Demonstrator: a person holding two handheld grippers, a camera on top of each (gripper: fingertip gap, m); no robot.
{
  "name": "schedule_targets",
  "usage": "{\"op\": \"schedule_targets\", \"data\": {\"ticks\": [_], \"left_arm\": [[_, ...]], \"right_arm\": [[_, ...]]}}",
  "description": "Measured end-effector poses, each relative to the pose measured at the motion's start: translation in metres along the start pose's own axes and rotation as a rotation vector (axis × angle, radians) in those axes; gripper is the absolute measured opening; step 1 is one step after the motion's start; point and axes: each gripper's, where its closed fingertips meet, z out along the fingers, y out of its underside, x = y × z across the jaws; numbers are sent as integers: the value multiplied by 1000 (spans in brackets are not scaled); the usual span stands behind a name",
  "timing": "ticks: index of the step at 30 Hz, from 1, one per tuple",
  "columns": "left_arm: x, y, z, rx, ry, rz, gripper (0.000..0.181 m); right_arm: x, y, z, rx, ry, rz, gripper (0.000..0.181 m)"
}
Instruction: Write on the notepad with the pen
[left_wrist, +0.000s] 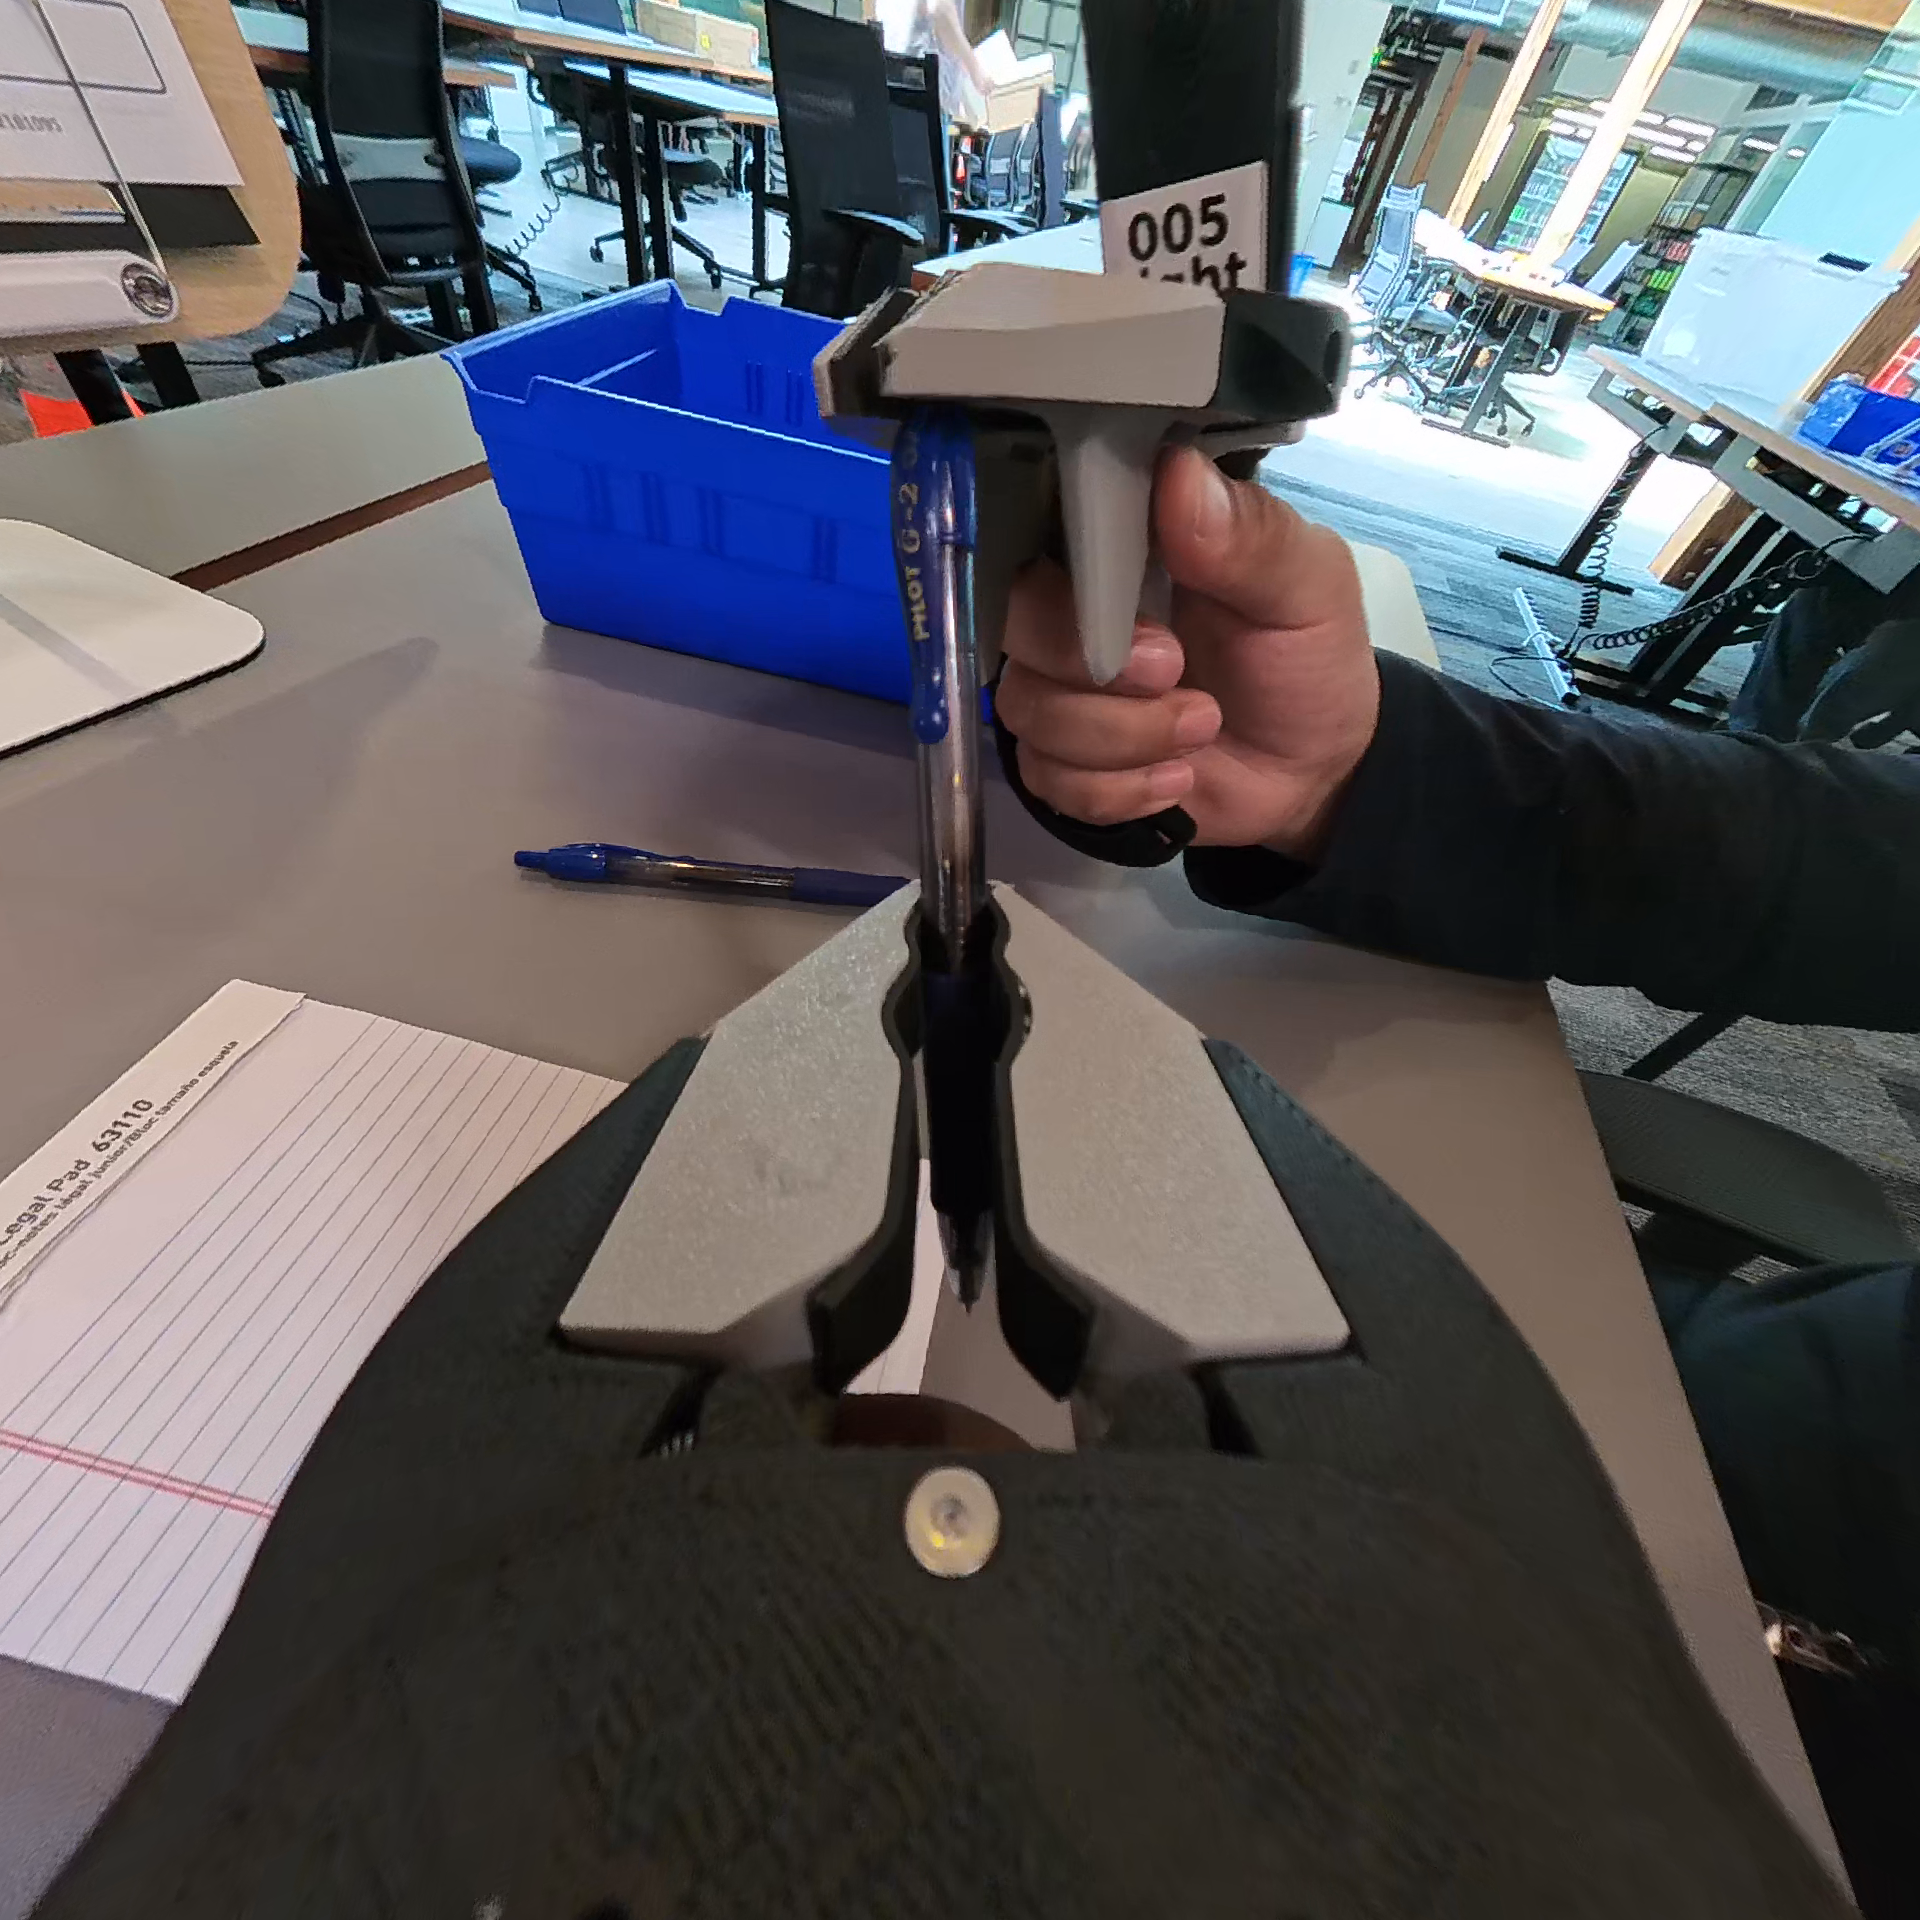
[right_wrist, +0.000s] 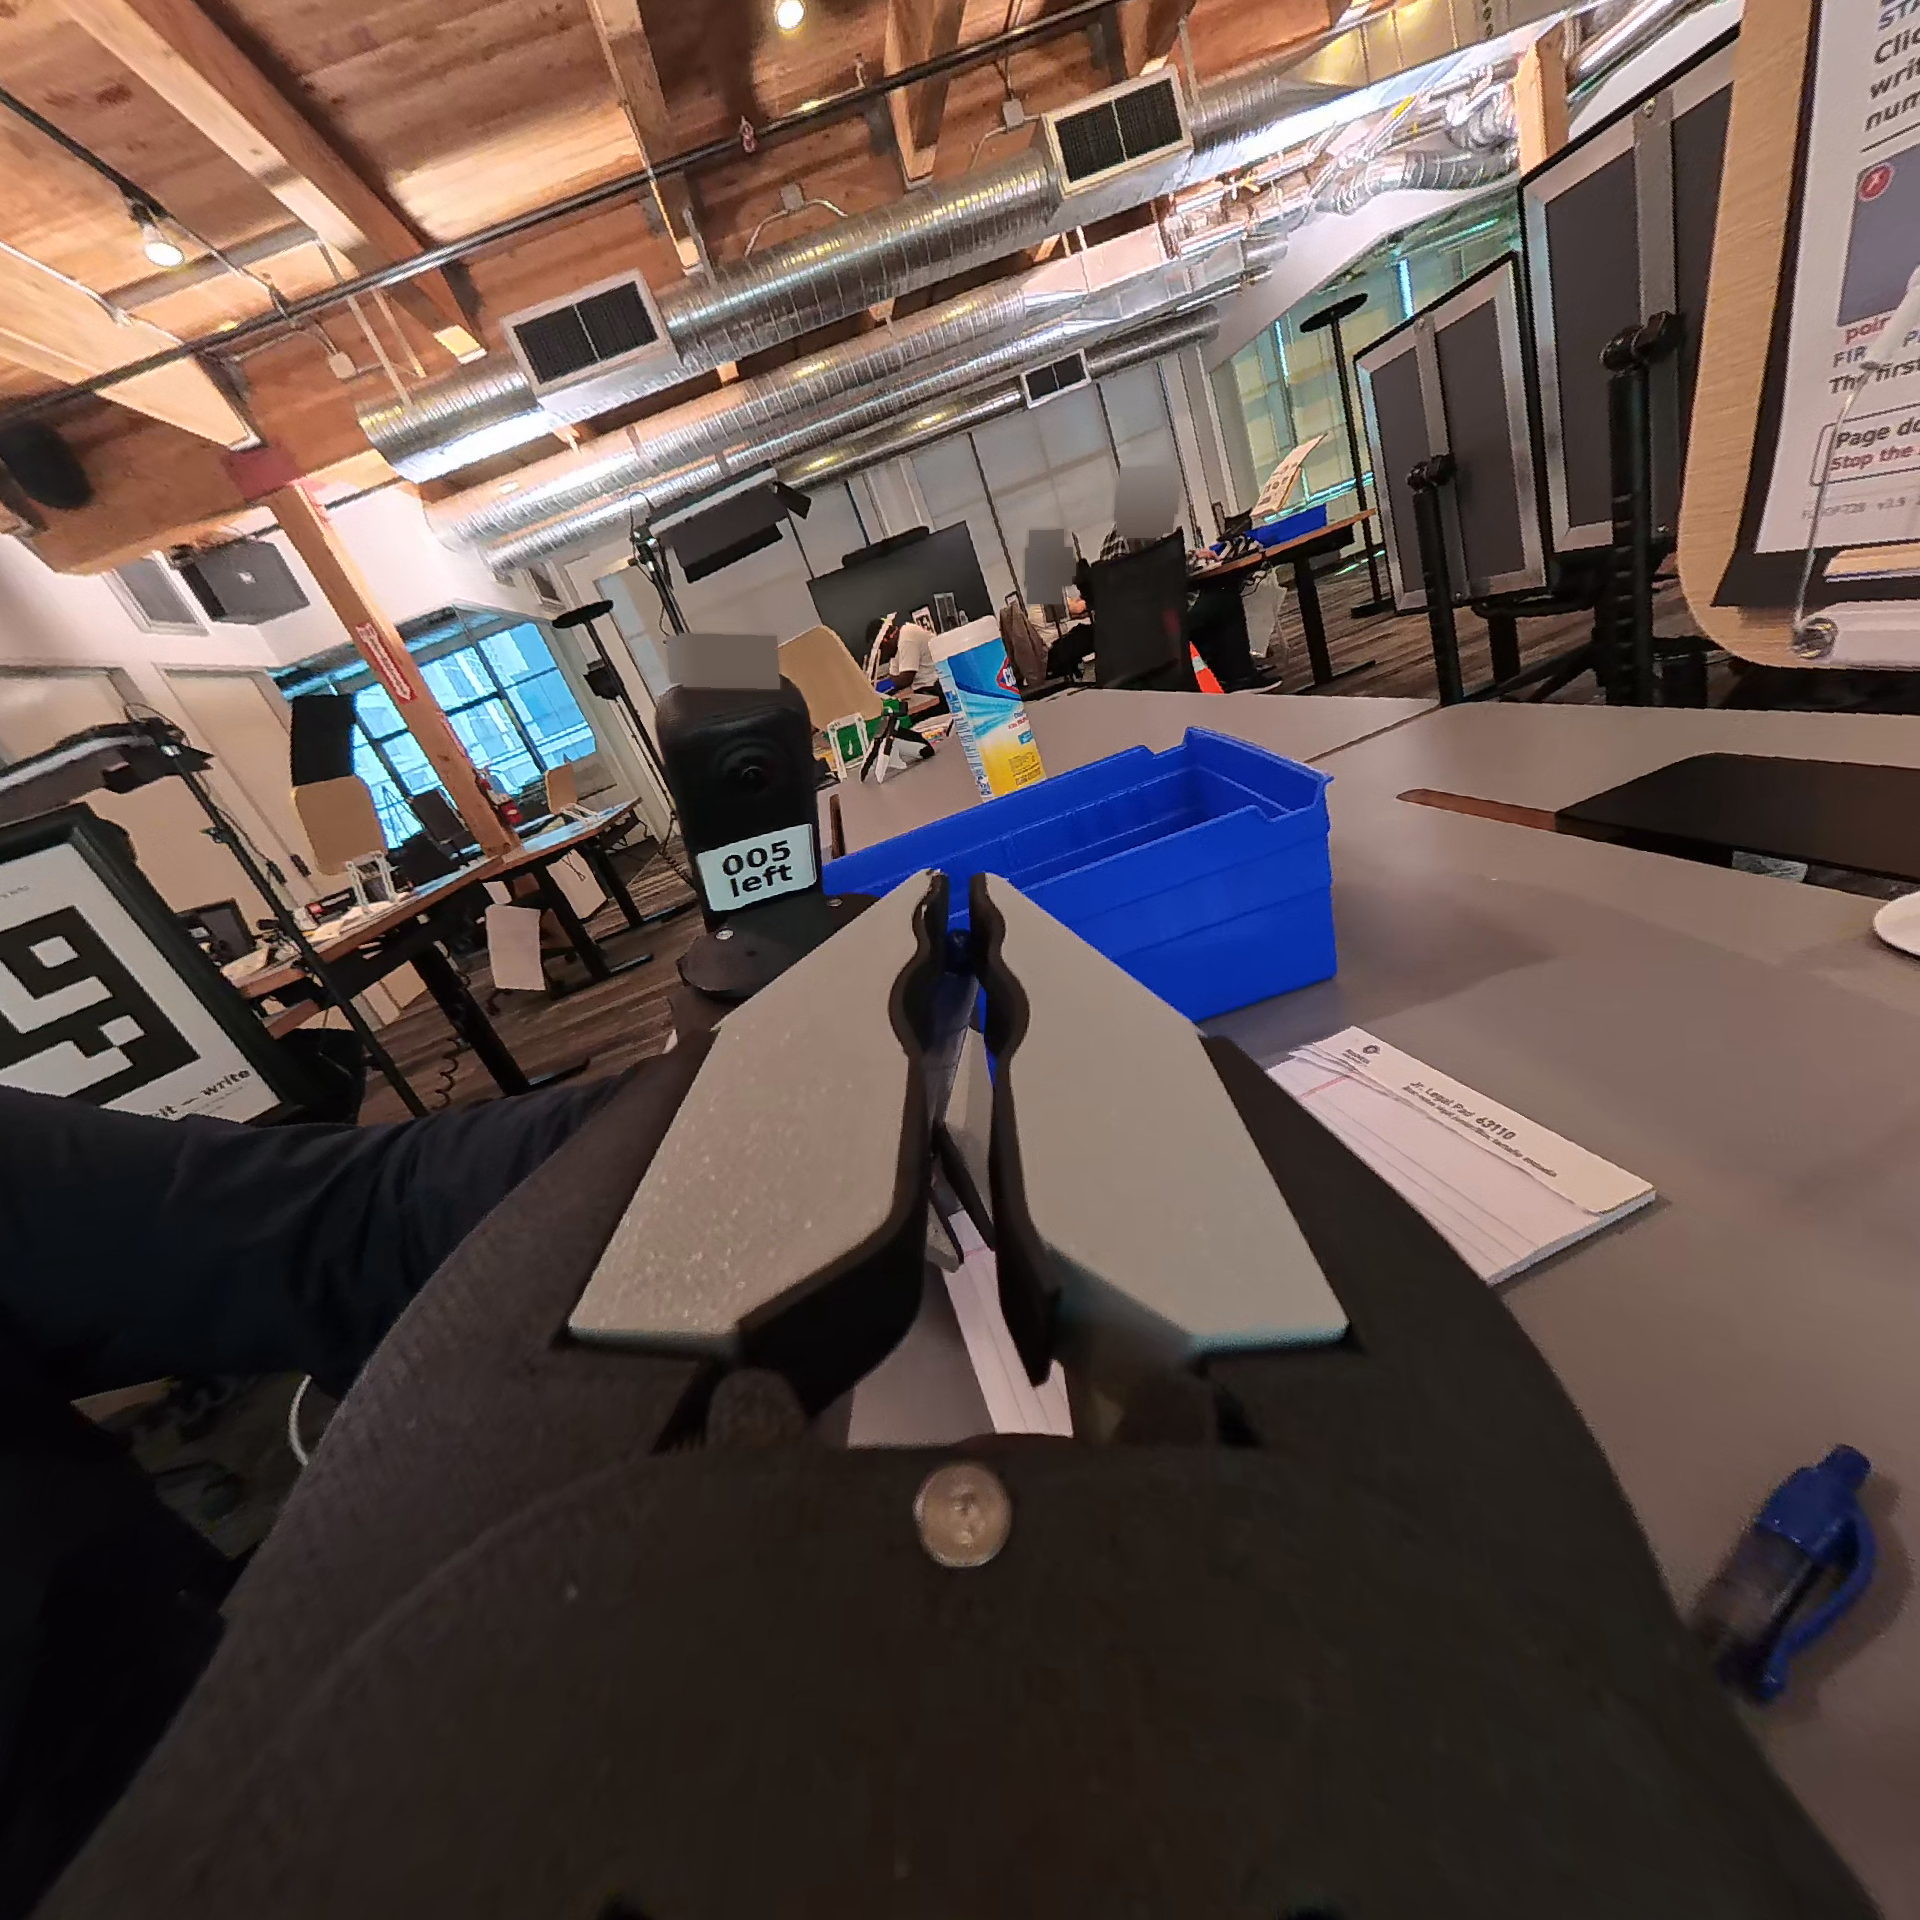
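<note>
Left wrist view: left gripper (left_wrist: 961, 1049) has its fingers (left_wrist: 790, 1132) pinched on the dark grip section of the pen (left_wrist: 951, 831), tip pointing back toward the camera, barrel running up and away. Right gripper (left_wrist: 883, 384) sits at the far upper end, held by a hand (left_wrist: 1195, 686), fingers pinched on the pen's clip end, so both grippers hold the same pen, looks like a handover or regrip. Notepad (left_wrist: 260, 1247) lies near left on the grey table (left_wrist: 364, 779), lined page blank where visible. Second pen (left_wrist: 707, 871) lies flat on the table beyond the left gripper, nothing touching it. Blue bin (left_wrist: 675, 499) stands farther back, looks empty. Right wrist view: right gripper (right_wrist: 958, 899) fingers (right_wrist: 790, 1122) nearly closed, narrow slot between them with blue showing at the tips, consistent with the pen (right_wrist: 958, 1003) clamped there; most of it is hidden. Notepad (right_wrist: 1455, 1164) to the right on the table (right_wrist: 1558, 987), just in front of the blue bin (right_wrist: 1143, 883). Second pen's clip end (right_wrist: 1797, 1558) shows blurred at near right. Status: pen is picked up and off the table, tip well clear of the paper, no visible ink on the page. Left to do: settle which gripper keeps it, bring the tip down onto the pad, write.
</note>
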Motion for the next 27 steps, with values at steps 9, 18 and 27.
{"op": "schedule_targets", "data": {"ticks": [9, 18, 27], "left_arm": [[0, 2, 1, -8, -3, -4, 3], [9, -10, -3, 52, 76, -77, 3], [11, -10, 0, 55, 83, -83, 4]], "right_arm": [[0, 3, 1, -27, 32, -40, 0], [-5, -18, 2, 120, 21, 15, 1], [0, -40, -19, 206, 35, 28, 0]]}}
